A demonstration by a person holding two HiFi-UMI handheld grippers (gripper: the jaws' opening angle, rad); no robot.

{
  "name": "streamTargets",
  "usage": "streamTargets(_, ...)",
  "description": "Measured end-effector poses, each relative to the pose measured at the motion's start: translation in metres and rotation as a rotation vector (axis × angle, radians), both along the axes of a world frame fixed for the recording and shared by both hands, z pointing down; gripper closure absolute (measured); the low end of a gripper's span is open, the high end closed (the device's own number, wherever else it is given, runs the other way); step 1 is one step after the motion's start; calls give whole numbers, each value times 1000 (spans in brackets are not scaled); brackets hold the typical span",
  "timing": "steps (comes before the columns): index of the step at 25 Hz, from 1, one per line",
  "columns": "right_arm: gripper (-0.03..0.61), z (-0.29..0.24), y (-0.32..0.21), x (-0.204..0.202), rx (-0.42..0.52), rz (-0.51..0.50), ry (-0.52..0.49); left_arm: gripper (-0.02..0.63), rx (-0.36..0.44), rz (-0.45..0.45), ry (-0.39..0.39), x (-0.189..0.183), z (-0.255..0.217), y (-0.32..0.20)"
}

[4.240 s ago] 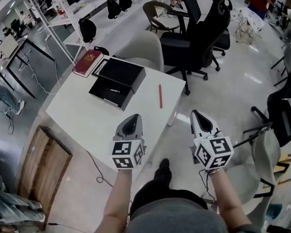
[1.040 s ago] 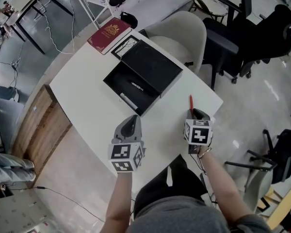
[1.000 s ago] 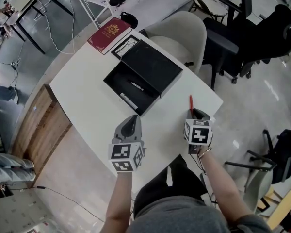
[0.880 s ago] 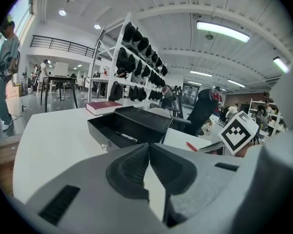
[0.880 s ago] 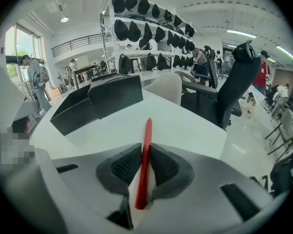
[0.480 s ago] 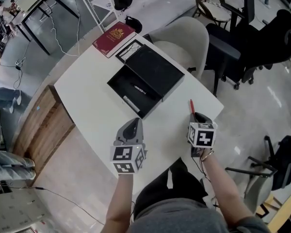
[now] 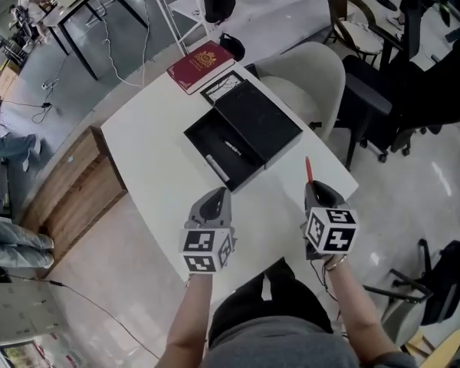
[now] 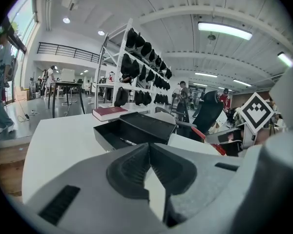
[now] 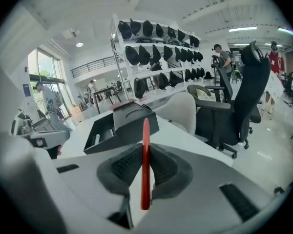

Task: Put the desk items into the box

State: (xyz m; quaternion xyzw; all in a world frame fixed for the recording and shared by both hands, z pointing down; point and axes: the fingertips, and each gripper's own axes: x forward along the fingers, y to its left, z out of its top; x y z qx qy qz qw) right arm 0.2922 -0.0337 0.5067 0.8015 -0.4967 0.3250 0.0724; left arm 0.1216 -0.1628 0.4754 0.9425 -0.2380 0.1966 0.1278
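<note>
Over the white table, right tool clamps red pen, pointing straight ahead.

L forearm and R forearm both reach fwd from the torso at 6 o'clock, wrists roughly straight, grippers side by side and well apart. L gripper sits at approx 7 o'clock in the head view, nose aimed betw. 12 and 1, jaws closed tip to tip w/ nothing betw. them. R gripper sits at approx 5 o'clock, nose aimed to 11, pads clamped on a red pen that sticks out ahead toward 12.
</note>
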Motion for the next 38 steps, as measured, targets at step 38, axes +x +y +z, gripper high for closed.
streamTargets(38, 525, -95, -148, -70, 238, -537, 68, 606, 113, -430, 22, -97, -40, -36)
